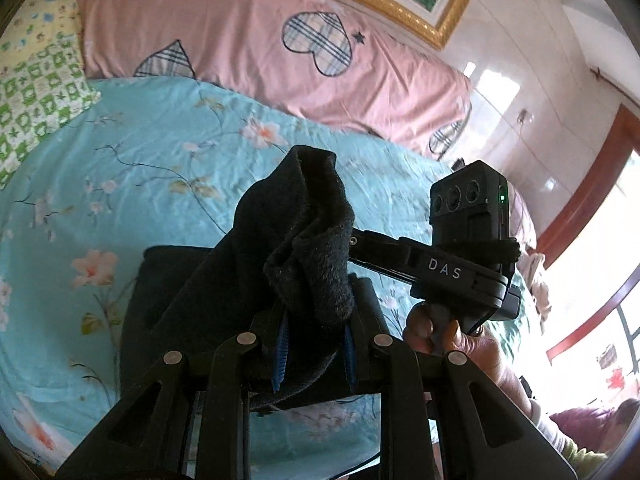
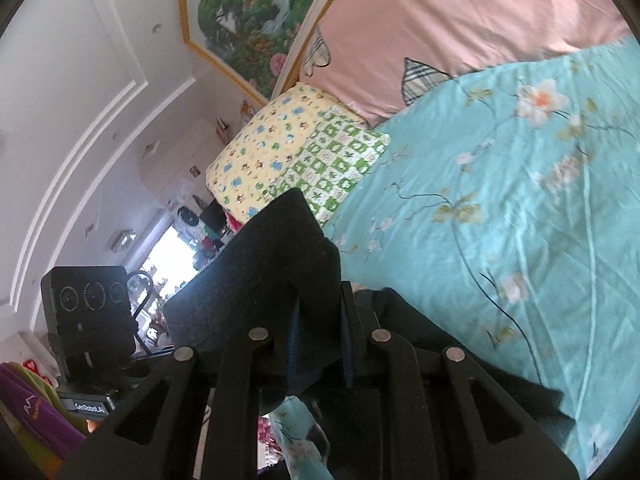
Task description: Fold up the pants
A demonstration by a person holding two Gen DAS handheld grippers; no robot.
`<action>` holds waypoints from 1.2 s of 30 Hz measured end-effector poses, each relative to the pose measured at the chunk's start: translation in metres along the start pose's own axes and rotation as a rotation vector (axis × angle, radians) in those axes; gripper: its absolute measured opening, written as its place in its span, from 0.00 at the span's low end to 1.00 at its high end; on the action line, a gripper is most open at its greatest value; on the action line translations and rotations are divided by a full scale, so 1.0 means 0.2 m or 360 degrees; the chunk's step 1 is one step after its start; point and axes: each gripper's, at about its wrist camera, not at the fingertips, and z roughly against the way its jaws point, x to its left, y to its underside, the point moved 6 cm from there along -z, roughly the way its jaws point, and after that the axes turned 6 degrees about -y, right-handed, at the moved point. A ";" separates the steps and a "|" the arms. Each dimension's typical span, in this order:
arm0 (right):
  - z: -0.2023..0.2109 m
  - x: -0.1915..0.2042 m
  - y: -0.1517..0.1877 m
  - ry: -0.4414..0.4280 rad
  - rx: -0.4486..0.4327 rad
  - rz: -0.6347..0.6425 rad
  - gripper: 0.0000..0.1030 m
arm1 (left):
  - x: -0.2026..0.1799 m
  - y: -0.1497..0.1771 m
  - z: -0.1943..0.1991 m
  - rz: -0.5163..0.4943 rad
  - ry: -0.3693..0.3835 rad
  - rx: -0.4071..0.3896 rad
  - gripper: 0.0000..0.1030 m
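Both clamped on black pants (image 1: 296, 240): left gripper (image 1: 316, 356), right gripper (image 2: 320, 344). Lifted over teal bedsheet (image 1: 140, 168). Best kept level, edges matched, lowered together without slack.

Right hand-held gripper (image 2: 318, 344) clamped on a bunched fold of black pants (image 2: 264, 276), lifted above the bed (image 2: 520, 208). More dark fabric trailing right across the turquoise floral sheet. Beyond: pink heart-print duvet (image 2: 460, 12), yellow and green pillow (image 2: 288, 148). Left hand-held gripper's camera block (image 2: 88, 312) at lower left.
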 end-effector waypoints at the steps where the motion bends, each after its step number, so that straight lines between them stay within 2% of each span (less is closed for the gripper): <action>1: 0.02 -0.01 0.01 0.0002 -0.0012 -0.0009 0.18 | -0.01 0.00 -0.01 -0.0009 0.0001 0.0008 0.22; 12: 0.20 -0.13 0.06 0.0064 -0.0078 -0.0064 0.18 | -0.19 0.05 -0.14 -0.0136 -0.0005 0.0075 0.22; 18: 0.24 -0.20 0.10 0.0130 -0.0074 -0.0111 0.19 | -0.21 0.10 -0.24 -0.0176 -0.0033 0.0119 0.22; 22: 0.26 -0.23 0.14 0.0240 -0.0076 -0.0124 0.20 | -0.23 0.13 -0.29 -0.0218 -0.0028 0.0142 0.26; 26: 0.29 -0.25 0.16 0.0384 -0.0064 -0.0110 0.23 | -0.27 0.16 -0.32 -0.0269 -0.0005 0.0153 0.41; 30: 0.36 -0.28 0.17 0.0582 -0.0068 -0.0116 0.25 | -0.29 0.18 -0.33 -0.0300 0.0040 0.0176 0.45; 32: 0.41 -0.28 0.17 0.0666 -0.0097 -0.0130 0.32 | -0.29 0.18 -0.31 -0.0303 0.0076 0.0169 0.52; 34: 0.46 -0.28 0.18 0.0773 -0.0122 -0.0132 0.60 | -0.29 0.19 -0.28 -0.0310 0.0095 0.0155 0.55; 36: 0.51 -0.26 0.18 0.0809 -0.0164 -0.0138 0.62 | -0.29 0.20 -0.24 -0.0322 0.0112 0.0146 0.55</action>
